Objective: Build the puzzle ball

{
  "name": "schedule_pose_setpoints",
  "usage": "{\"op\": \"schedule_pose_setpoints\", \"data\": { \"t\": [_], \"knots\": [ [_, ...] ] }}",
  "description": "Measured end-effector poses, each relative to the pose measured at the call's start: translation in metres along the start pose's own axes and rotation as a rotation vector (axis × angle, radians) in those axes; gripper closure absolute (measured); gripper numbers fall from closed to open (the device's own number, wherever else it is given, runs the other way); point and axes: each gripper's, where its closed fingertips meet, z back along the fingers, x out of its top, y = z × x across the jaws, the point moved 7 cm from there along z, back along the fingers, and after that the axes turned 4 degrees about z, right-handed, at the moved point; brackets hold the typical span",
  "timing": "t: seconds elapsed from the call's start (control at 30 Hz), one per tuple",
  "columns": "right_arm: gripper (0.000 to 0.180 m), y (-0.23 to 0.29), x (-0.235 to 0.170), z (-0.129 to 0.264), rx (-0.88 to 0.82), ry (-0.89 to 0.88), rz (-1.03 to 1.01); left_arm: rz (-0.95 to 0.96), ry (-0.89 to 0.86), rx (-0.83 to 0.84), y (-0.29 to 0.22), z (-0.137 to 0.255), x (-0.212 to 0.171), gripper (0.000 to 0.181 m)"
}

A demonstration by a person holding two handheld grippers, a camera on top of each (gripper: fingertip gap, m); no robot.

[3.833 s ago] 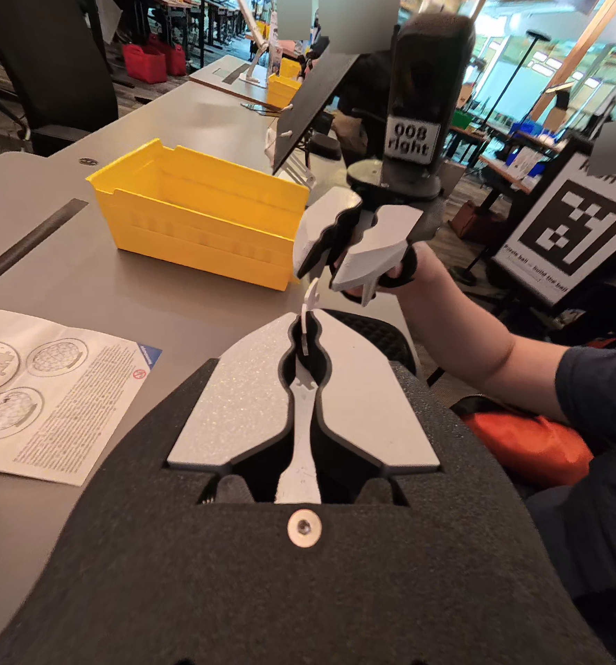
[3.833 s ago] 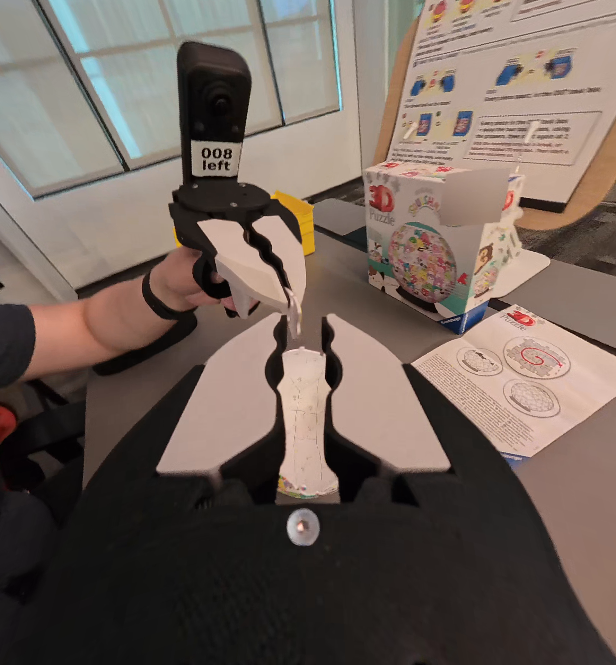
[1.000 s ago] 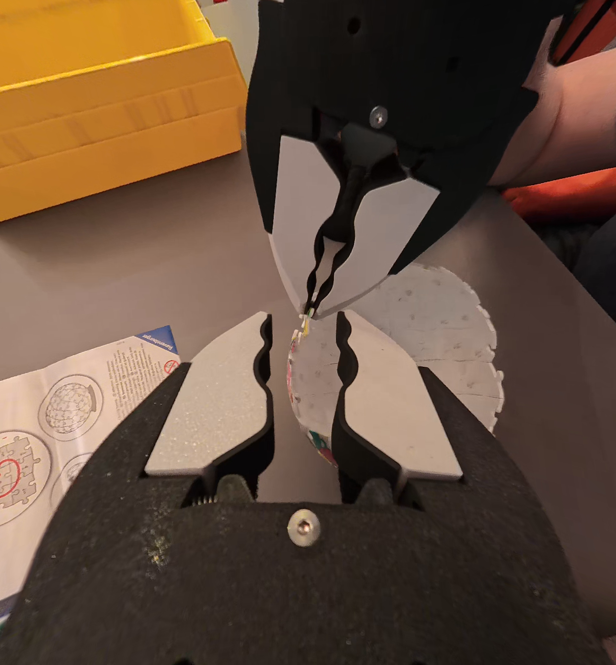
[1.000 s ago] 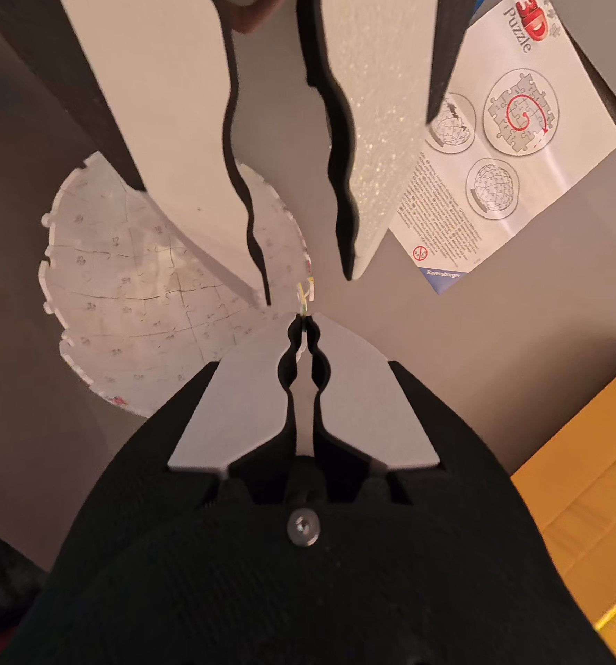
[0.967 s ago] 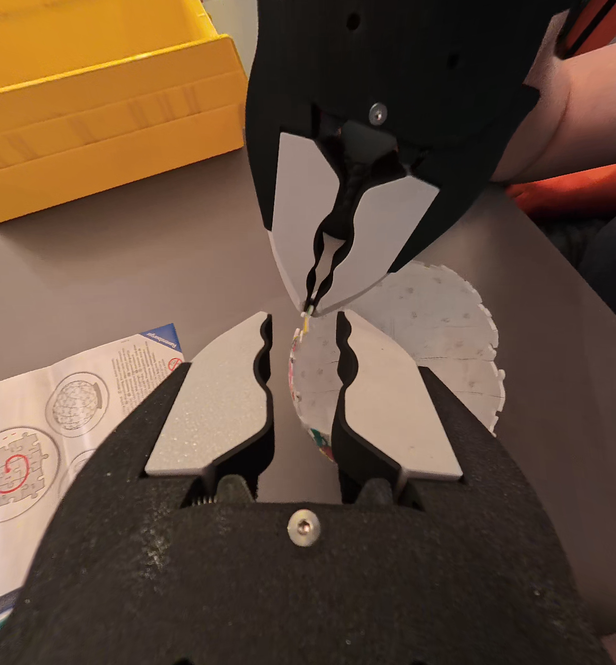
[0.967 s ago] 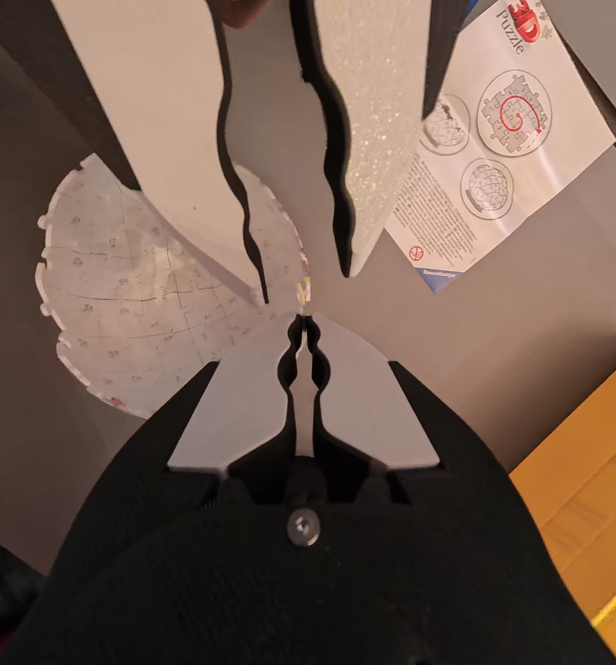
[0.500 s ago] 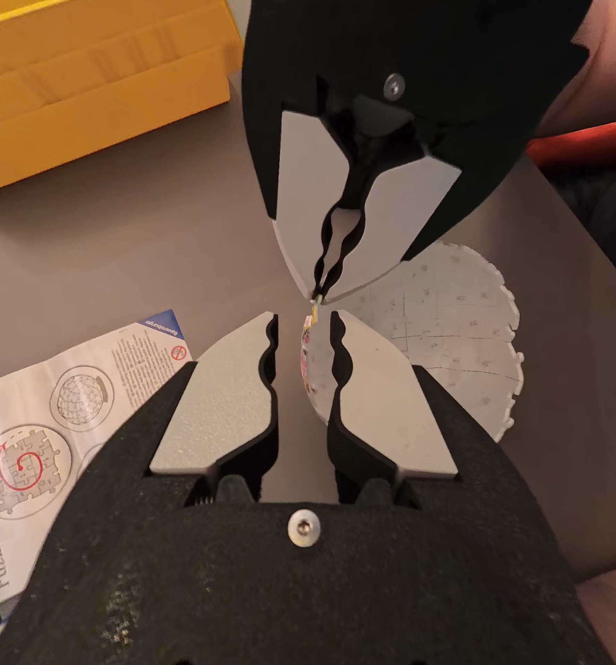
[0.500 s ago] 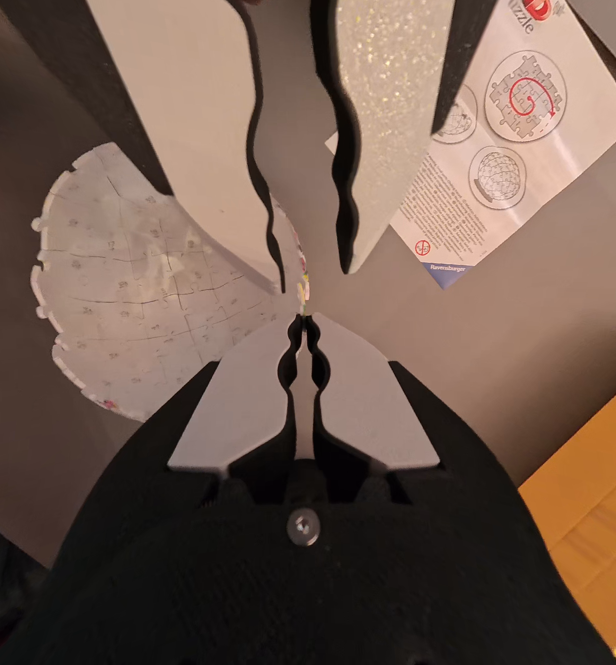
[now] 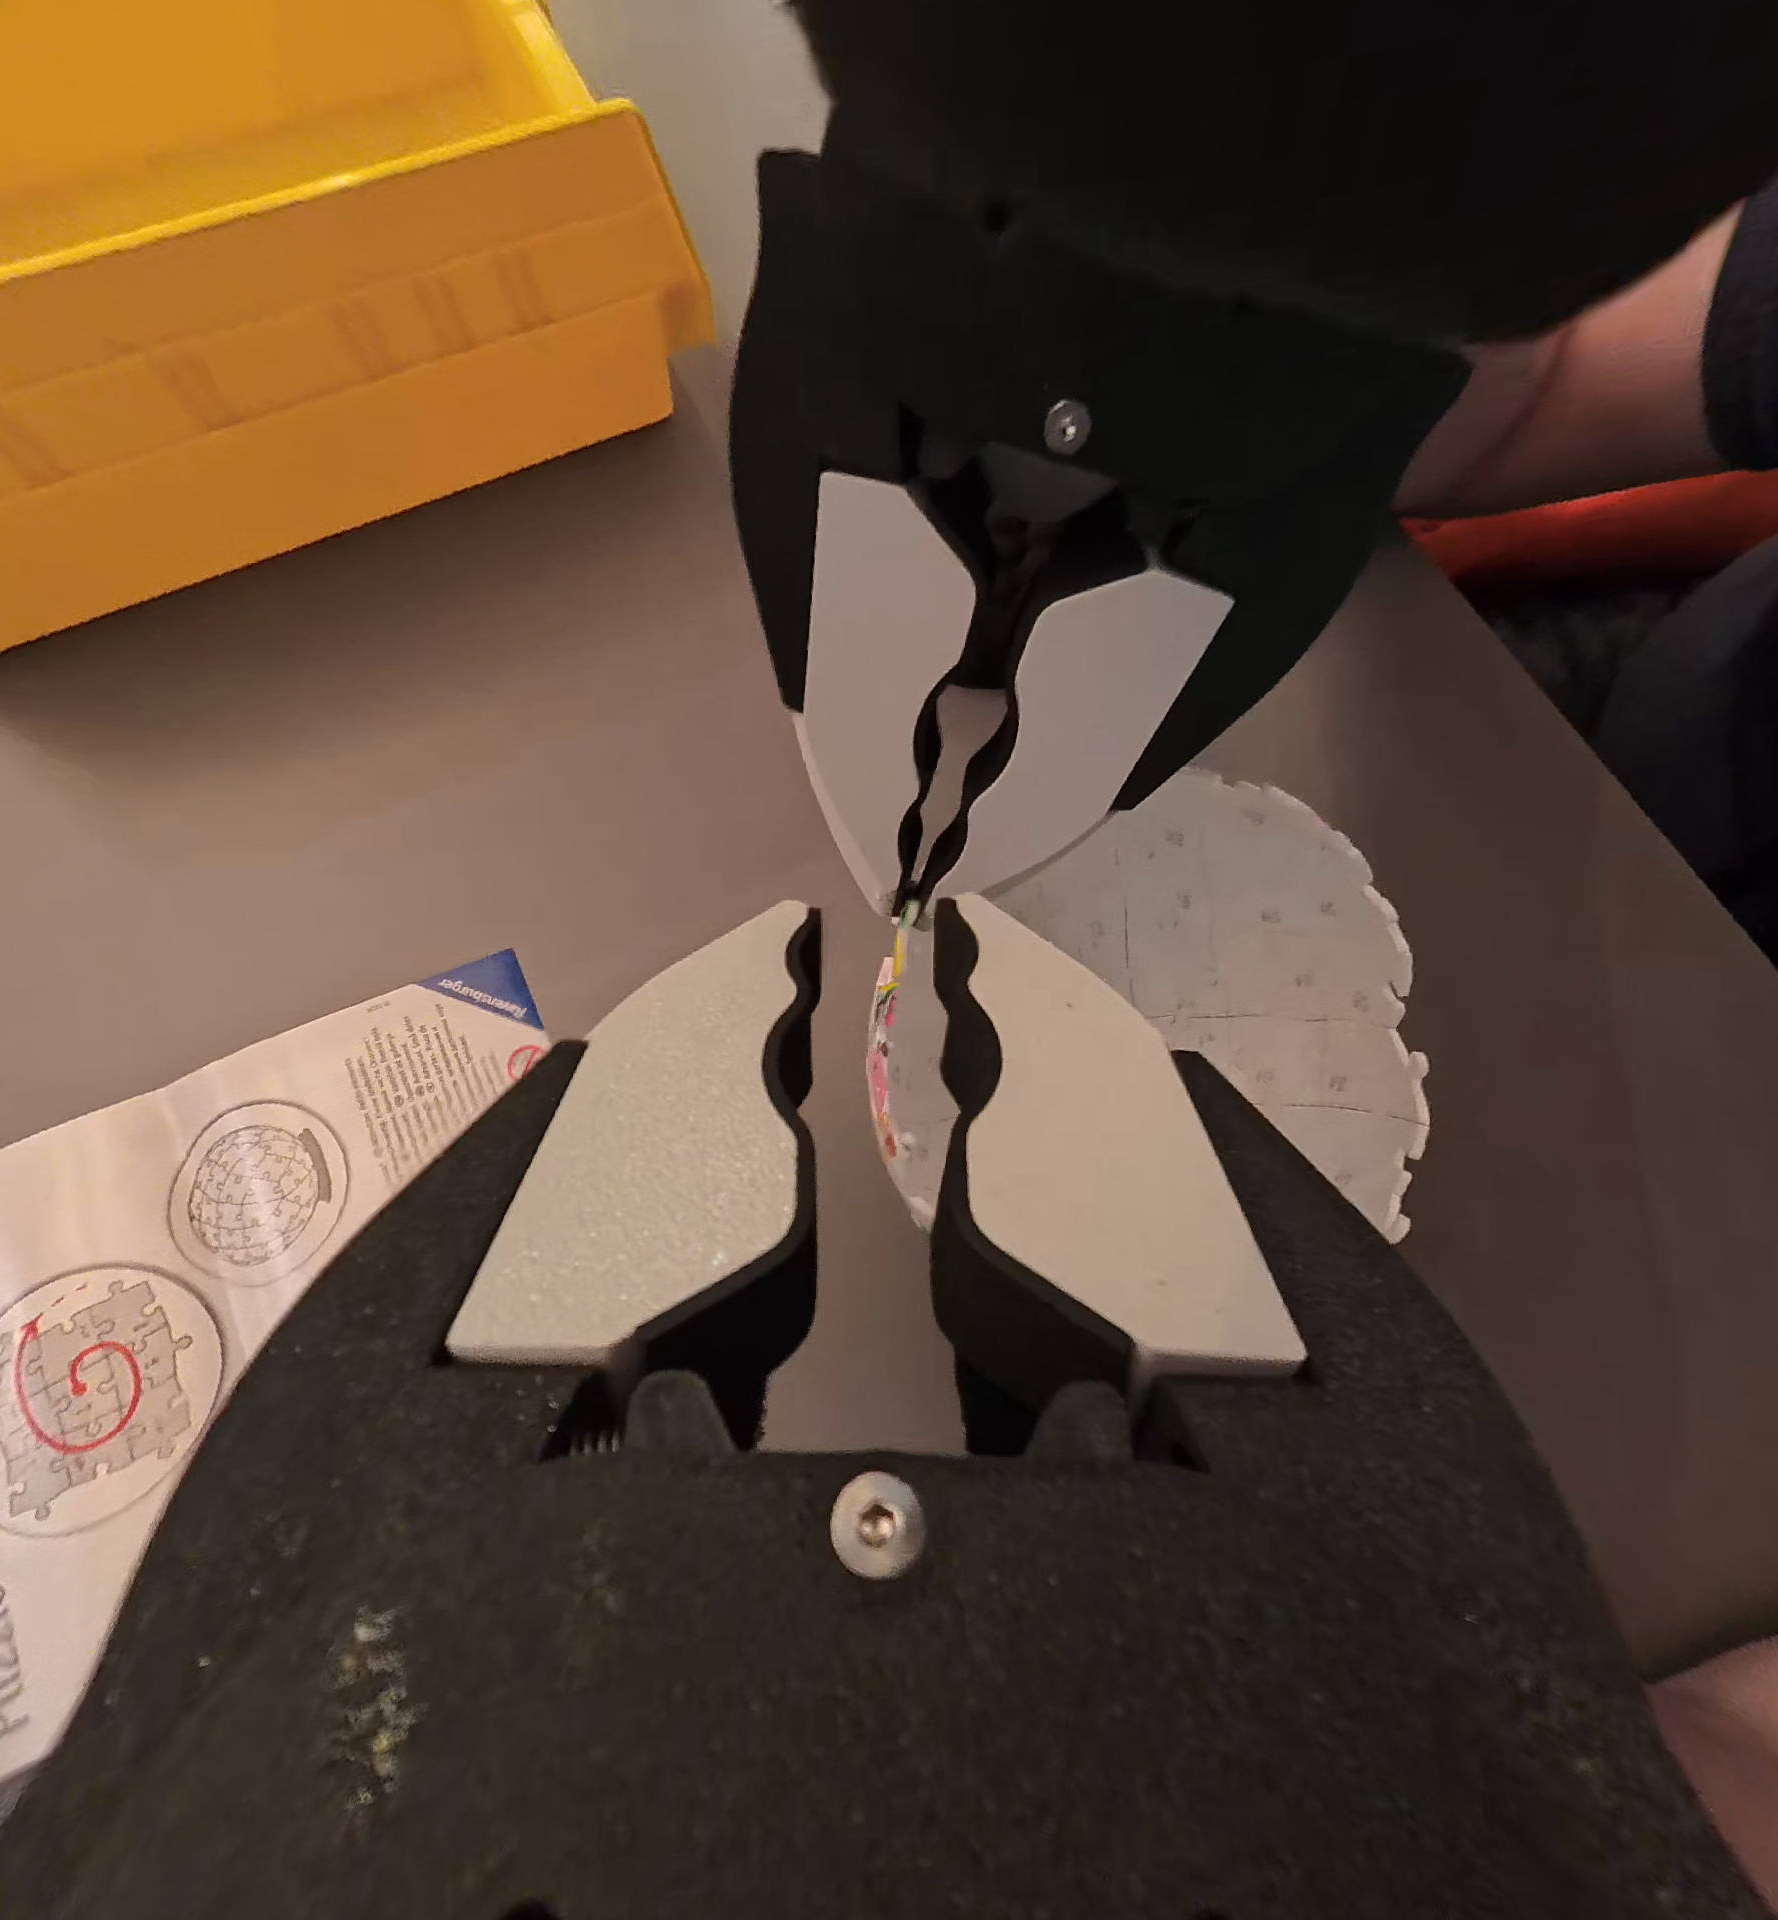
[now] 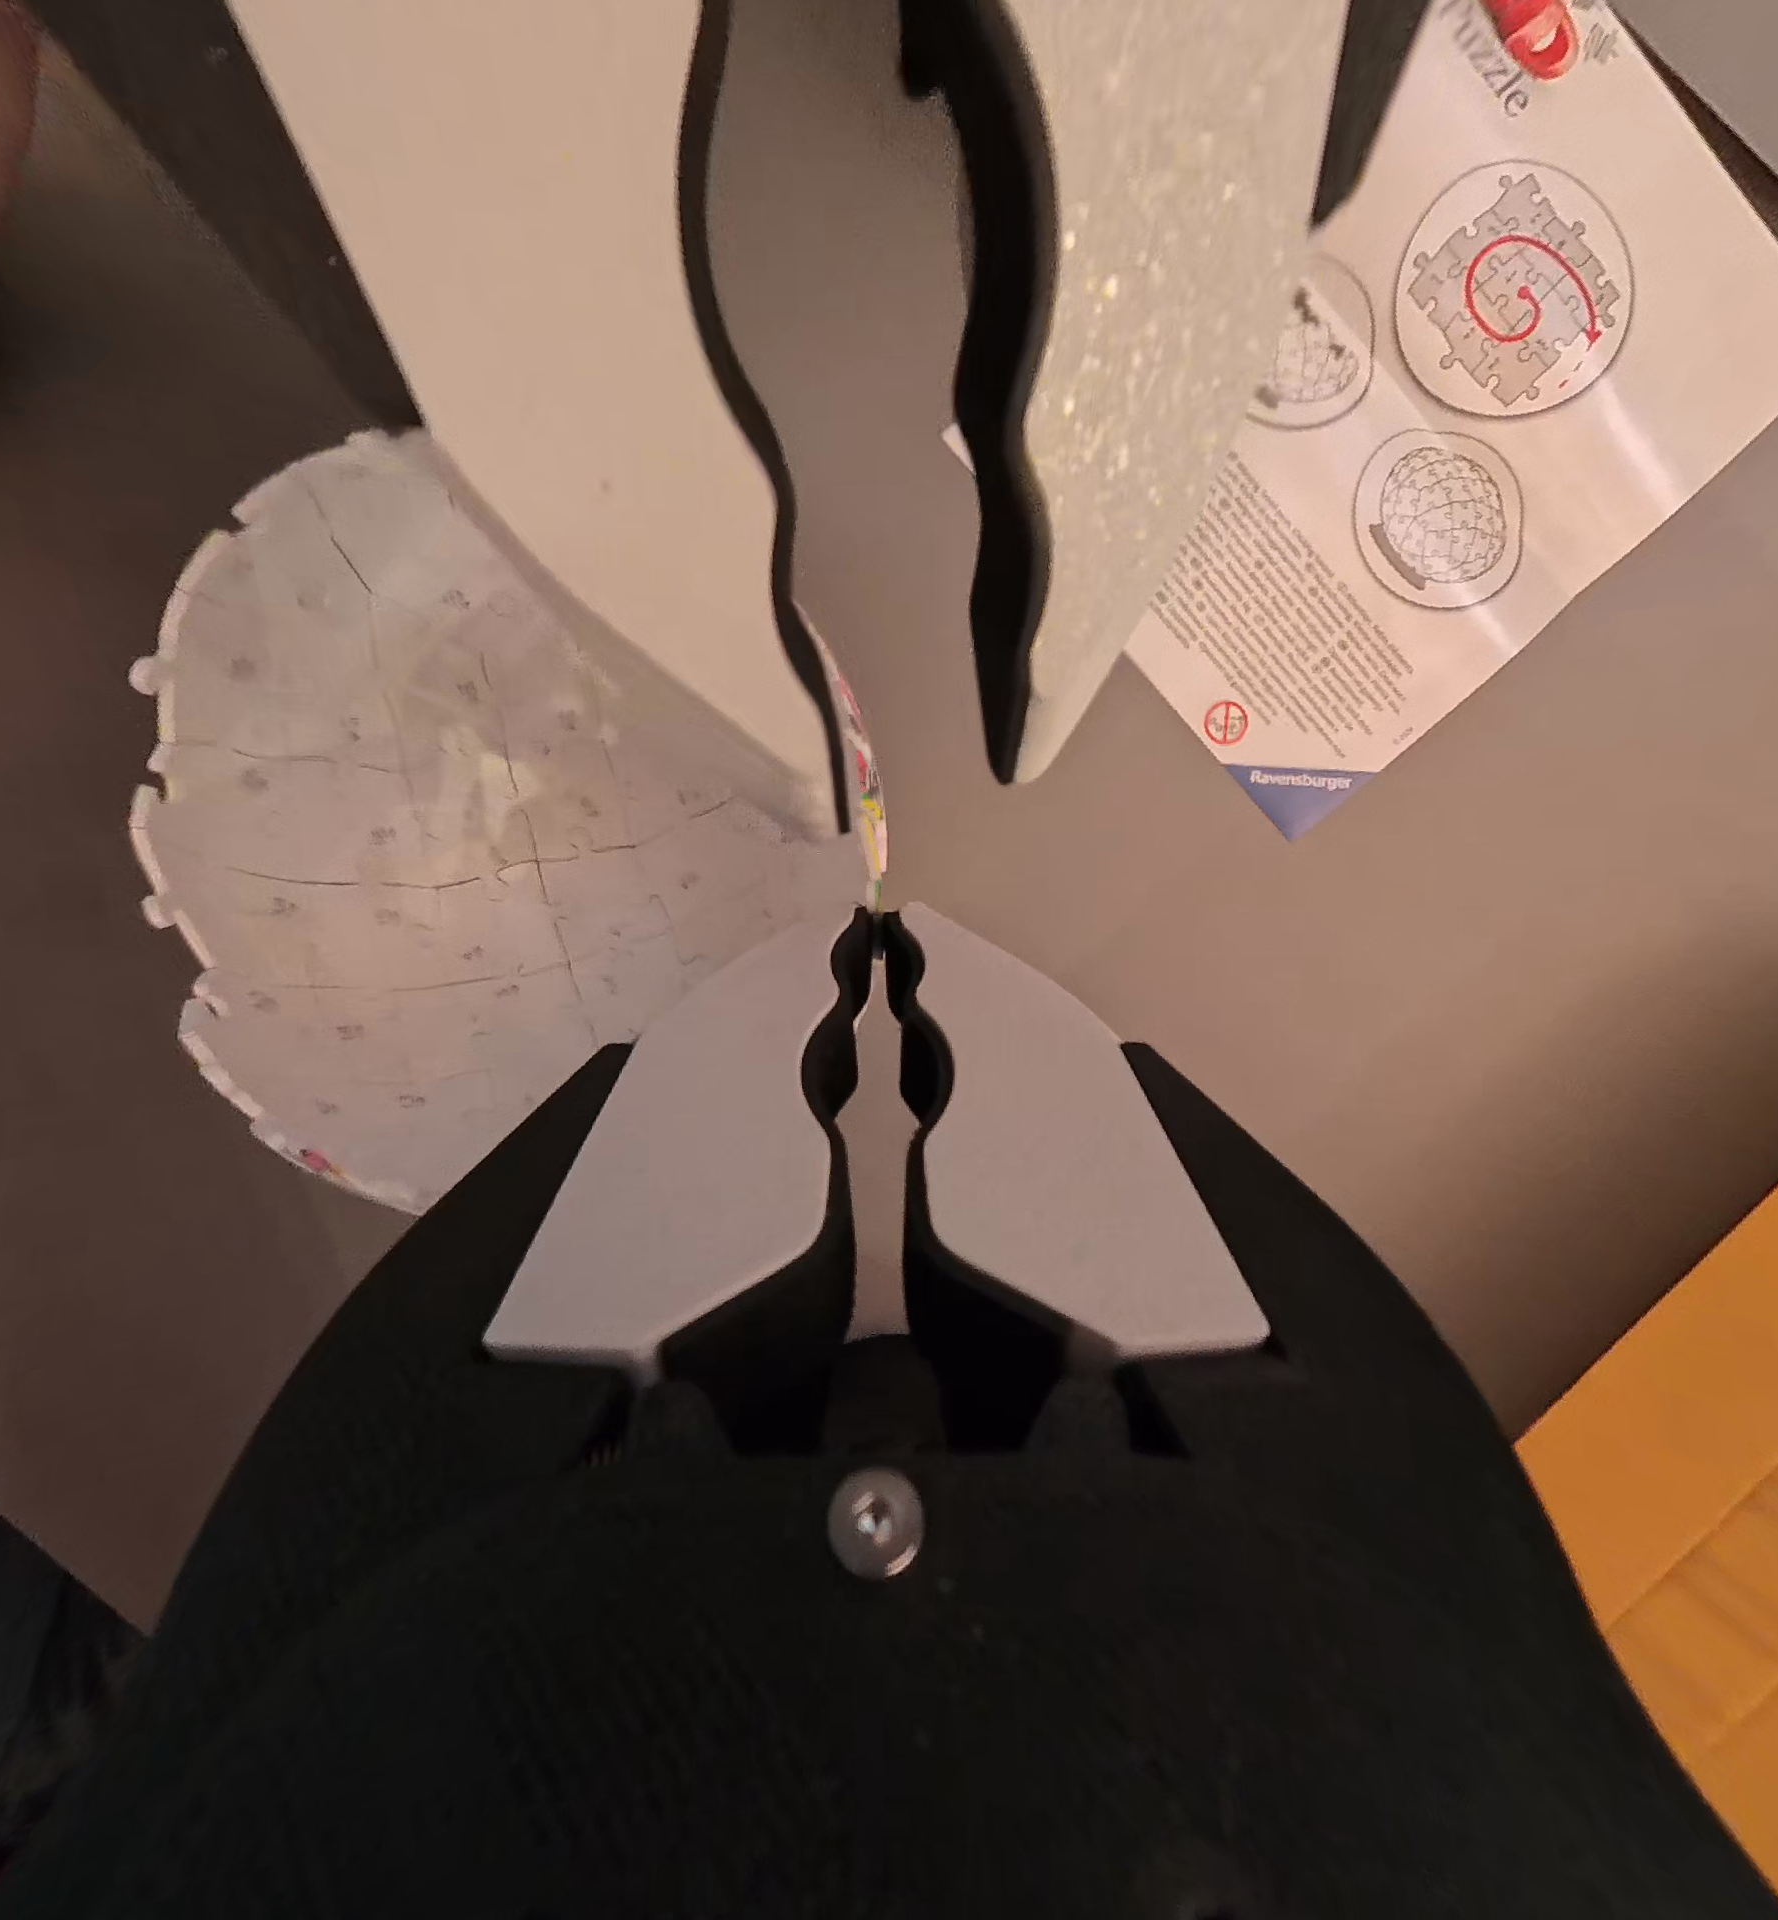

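A partly built puzzle ball shell lies on the grey table, its white numbered inside facing up; it also shows in the right wrist view. My left gripper is open, and the shell's coloured rim runs between its fingers, close to the right one. My right gripper is shut on a thin puzzle piece held edge-on, its tip meeting the shell's rim. The two grippers face each other tip to tip. In the right wrist view the left gripper reaches in from above.
A yellow bin stands at the back left and shows at the right in the right wrist view. A white instruction leaflet lies left of my left gripper. The table's edge runs close on the right. Across from one pair of fingers to the other is roughly 4 cm.
Earlier my right gripper held the shell in the air and my left a piece; now the shell lies on the table. In the last second the grippers moved slightly closer; jaw states unchanged.
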Motion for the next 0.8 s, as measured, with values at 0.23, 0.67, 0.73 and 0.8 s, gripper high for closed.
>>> {"op": "schedule_pose_setpoints", "data": {
  "t": [0.23,0.67,0.73,0.8],
  "knots": [
    [0.176,-0.001,0.001,0.007,0.027,-0.077,-0.016,-0.022,-0.084,0.089,0.0,0.03,0.016,0.165],
    [0.176,-0.004,-0.002,0.009,0.051,-0.108,-0.066,-0.166,0.214,-0.046,-0.003,-0.005,0.018,0.16],
    [0.176,-0.004,-0.003,0.009,0.046,-0.097,-0.063,-0.15,0.225,-0.084,-0.003,-0.009,0.015,0.167],
    [0.176,-0.005,-0.004,0.009,0.039,-0.093,-0.063,-0.145,0.258,-0.082,0.001,-0.012,0.012,0.161]
  ]
}}
